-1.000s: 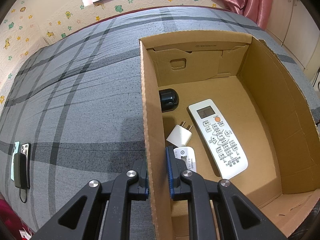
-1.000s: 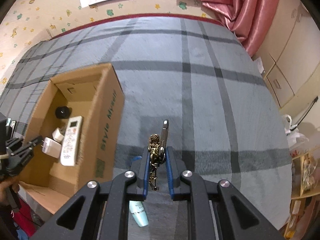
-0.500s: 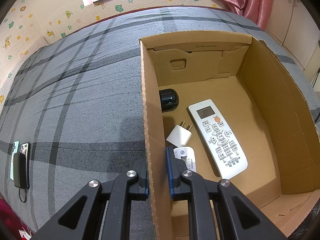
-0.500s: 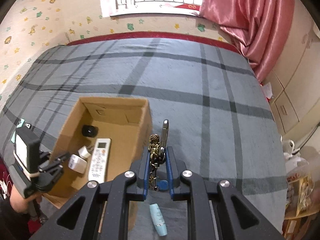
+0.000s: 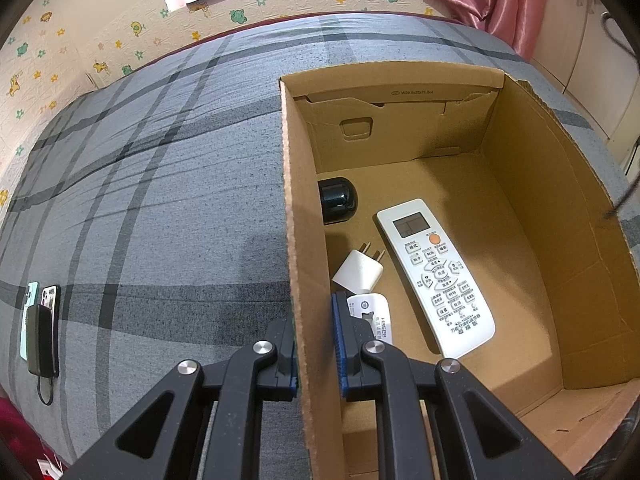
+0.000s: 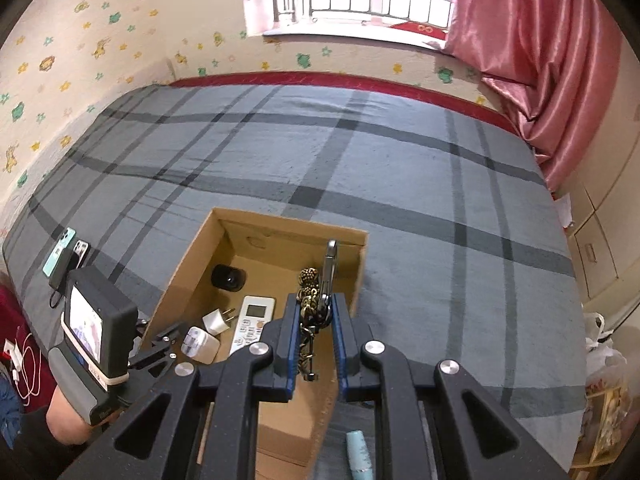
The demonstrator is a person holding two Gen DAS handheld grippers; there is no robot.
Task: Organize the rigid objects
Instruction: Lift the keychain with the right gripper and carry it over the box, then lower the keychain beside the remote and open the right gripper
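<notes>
A cardboard box [image 5: 532, 184] stands open on the grey plaid bed. In it lie a white remote [image 5: 436, 276], a white plug adapter [image 5: 360, 272], a white charger [image 5: 376, 320] and a black round object [image 5: 336, 200]. My left gripper [image 5: 314, 344] is shut on the box's left wall [image 5: 298, 240]. My right gripper [image 6: 314, 332] is shut on a keychain [image 6: 316, 292] with a metal carabiner and brass beads, held above the box [image 6: 200, 256]. The left gripper [image 6: 160, 344] shows at the box's left wall in the right wrist view.
Two phones and a black power bank [image 5: 40, 324] lie on the bed left of the box; they show too in the right wrist view [image 6: 64, 256]. A light blue tube [image 6: 360, 452] lies on the bed below my right gripper. Pink curtain [image 6: 532, 40] hangs at the right.
My right gripper has carried the keychain left, from over the bare bed to above the box. The left gripper has kept its hold on the box wall.
</notes>
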